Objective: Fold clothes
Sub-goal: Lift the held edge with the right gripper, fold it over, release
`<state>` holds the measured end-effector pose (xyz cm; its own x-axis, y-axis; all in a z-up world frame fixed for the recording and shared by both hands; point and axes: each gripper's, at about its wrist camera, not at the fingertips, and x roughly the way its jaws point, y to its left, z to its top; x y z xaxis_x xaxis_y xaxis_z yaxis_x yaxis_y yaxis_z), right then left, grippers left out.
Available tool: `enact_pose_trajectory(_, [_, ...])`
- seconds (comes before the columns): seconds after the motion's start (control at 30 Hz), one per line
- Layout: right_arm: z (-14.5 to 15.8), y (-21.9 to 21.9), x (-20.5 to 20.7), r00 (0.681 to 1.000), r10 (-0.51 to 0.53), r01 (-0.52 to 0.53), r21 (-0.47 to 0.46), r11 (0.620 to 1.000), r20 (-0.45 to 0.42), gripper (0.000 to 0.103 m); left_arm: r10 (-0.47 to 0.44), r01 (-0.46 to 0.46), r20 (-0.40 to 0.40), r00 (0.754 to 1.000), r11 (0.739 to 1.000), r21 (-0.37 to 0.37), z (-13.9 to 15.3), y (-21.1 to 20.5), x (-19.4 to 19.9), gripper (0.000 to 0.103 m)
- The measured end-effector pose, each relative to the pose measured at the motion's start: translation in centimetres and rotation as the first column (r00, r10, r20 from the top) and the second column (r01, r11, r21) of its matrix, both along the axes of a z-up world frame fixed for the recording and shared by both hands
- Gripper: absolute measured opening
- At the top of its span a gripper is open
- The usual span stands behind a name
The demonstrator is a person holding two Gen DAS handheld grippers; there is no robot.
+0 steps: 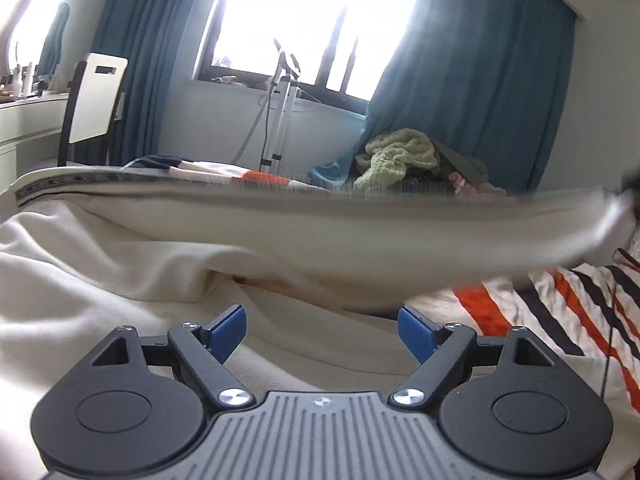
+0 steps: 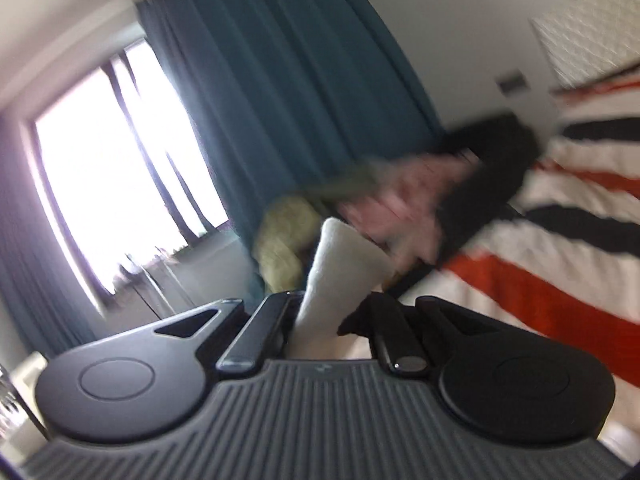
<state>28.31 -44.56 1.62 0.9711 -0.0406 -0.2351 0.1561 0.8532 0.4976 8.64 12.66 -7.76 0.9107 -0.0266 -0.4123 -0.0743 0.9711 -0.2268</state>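
While our left claw (image 1: pixel 321 330) rests low over the bed with its two blue pads (image 1: pixel 228 330) spread wide and nothing between them, our right claw (image 2: pixel 326 312) is clamped on a fold of the cream garment (image 1: pixel 120 280). That one garment lies over the bed in front of the left claw; one long part of it is lifted and stretched across the left view, blurred, running toward the far right edge. In the right view a cream fold (image 2: pixel 340 264) rises from between the two closed fingers.

Under the garment we see one bedspread (image 1: pixel 560 308) with orange, black and white stripes, showing in both views. At the far side of the bed sits one pile of other clothes: we count a pale green knit piece (image 1: pixel 396 156), a pink piece (image 1: pixel 476 192) and a dark olive piece (image 1: pixel 460 160). In the right view a black item (image 2: pixel 492 184) lies beside the pink one, too blurred to identify.

Behind the bed we see one bright window (image 1: pixel 316 20) flanked by two teal curtains (image 1: pixel 472 88), one metal stand (image 1: pixel 280 112) below the window, and one white chair (image 1: pixel 96 100) beside a white counter (image 1: pixel 24 124) at the left.
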Motion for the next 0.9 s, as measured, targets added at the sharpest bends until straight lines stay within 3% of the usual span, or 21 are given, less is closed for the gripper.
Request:
enact_pose_trajectory(0.1, [-5.5,-1.7,-0.5,0.984,-0.025,0.030,0.029,0.999,-0.175,0.006,0.008,-0.008,0.015,1.000,1.000,-0.006,0.7,0.3,-0.9,0.085])
enact_pose_trajectory(0.23, [-11.3,-3.5,0.0,0.938,-0.040,0.080,0.104,0.991,-0.344,0.006,0.013,-0.014,0.042,0.999,1.000,0.006,1.4,0.5,-1.7,0.087])
enact_pose_trajectory(0.3, [-12.8,-3.5,0.9,0.920,-0.052,0.107,0.122,0.987,-0.389,0.006,0.012,-0.012,0.044,0.999,1.000,0.017,1.4,0.2,-1.5,0.087])
enact_pose_trajectory(0.4, [-12.6,-2.2,4.0,0.882,-0.069,0.121,0.084,0.989,-0.467,0.006,0.006,-0.007,0.039,0.999,0.999,0.037,1.3,-0.3,-1.3,0.087])
enact_pose_trajectory(0.47, [-11.0,-2.2,6.0,0.894,-0.069,0.137,0.124,0.983,-0.442,0.006,0.001,-0.003,0.039,0.999,0.999,0.053,1.1,-0.4,-1.1,0.087])
enact_pose_trajectory(0.6, [-5.3,-2.0,7.8,0.969,-0.070,0.100,0.117,0.988,-0.237,0.006,0.000,-0.001,0.021,1.000,0.999,0.042,0.6,-0.3,-0.9,0.087])
enact_pose_trajectory(0.7, [-3.4,-3.2,7.8,0.987,-0.097,0.110,0.093,0.990,-0.131,0.006,0.002,-0.002,0.016,1.000,0.999,0.042,0.5,-0.2,-0.9,0.087])
enact_pose_trajectory(0.8, [-6.2,-5.3,6.5,0.981,-0.118,0.125,0.032,0.992,-0.154,0.006,-0.003,0.002,0.014,1.000,0.999,0.041,0.4,-0.2,-0.9,0.087])
enact_pose_trajectory(0.9, [-12.4,-7.6,4.3,0.950,-0.122,0.130,0.007,0.992,-0.286,0.006,-0.010,0.010,0.008,1.000,0.998,0.057,0.4,-0.6,-1.1,0.087])
